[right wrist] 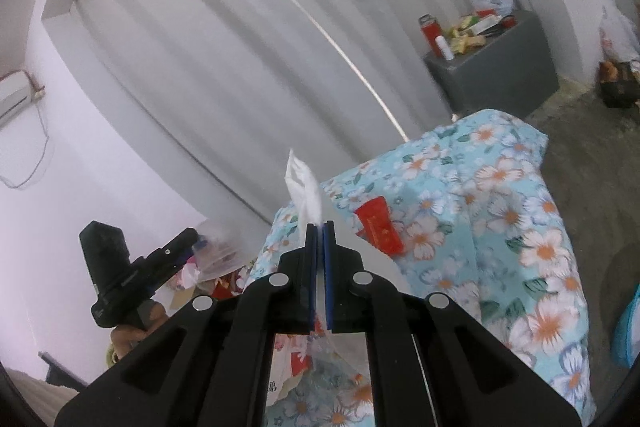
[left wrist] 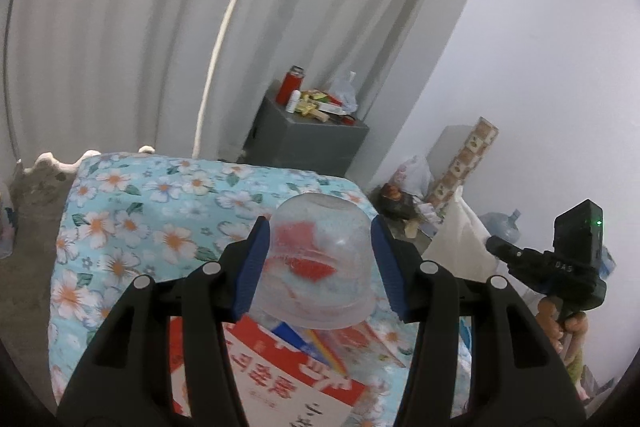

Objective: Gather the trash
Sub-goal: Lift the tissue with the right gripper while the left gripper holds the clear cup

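your left gripper is clamped on a clear plastic cup, held upside down above the floral-covered table, with a red-and-white box lying just beneath it. your right gripper is pinched closed on a white tissue that sticks up past its tips. a red packet lies on the cloth to the right.

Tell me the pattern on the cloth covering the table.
Light blue cloth printed with white, orange-centred flowers and green leaves. The right wrist view shows it best.
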Tool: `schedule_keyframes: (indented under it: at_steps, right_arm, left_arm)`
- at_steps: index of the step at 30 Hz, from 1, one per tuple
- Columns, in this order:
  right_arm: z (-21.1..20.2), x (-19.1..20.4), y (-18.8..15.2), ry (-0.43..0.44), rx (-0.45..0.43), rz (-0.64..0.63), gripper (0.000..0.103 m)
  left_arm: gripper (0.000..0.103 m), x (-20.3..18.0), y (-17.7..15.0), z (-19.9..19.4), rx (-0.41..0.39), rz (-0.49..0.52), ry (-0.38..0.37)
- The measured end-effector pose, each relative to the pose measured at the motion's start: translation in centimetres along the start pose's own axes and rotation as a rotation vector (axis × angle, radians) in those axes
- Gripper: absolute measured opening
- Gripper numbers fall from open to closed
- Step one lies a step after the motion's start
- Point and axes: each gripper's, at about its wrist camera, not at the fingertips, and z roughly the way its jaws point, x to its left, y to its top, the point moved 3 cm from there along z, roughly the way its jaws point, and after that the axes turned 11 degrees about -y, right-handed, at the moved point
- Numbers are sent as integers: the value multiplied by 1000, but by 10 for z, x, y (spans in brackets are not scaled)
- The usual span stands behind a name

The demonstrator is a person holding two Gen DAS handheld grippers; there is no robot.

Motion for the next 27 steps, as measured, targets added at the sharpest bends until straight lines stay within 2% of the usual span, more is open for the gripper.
schedule_keyframes:
  at_steps: [16,17,18,21,24,27]
  right_arm:
    - [-55,-31,-13,29,-80,56,3]
    - [-56,-34,-14,31,-82,61,3]
    - [-58,-38,-15,31,-83,68,3]
    - [-59,-48,-17,24,-78,79,3]
    - [-50,-63,-25,6,-40,90,3]
    - [-37,-83,-39,-18,7,110,3]
  left_arm:
    - [44,-97,-19,28,56,87,-107]
    - [21,-104,-21,34,67,89,-121]
    - [13,-109,-23,40,86,86,-136]
    - [13,-119,-34,63,136,56,-173]
    - [13,-116,-59,91,198,52,-119]
    - [19,-111,-87,112,278,-5,-133]
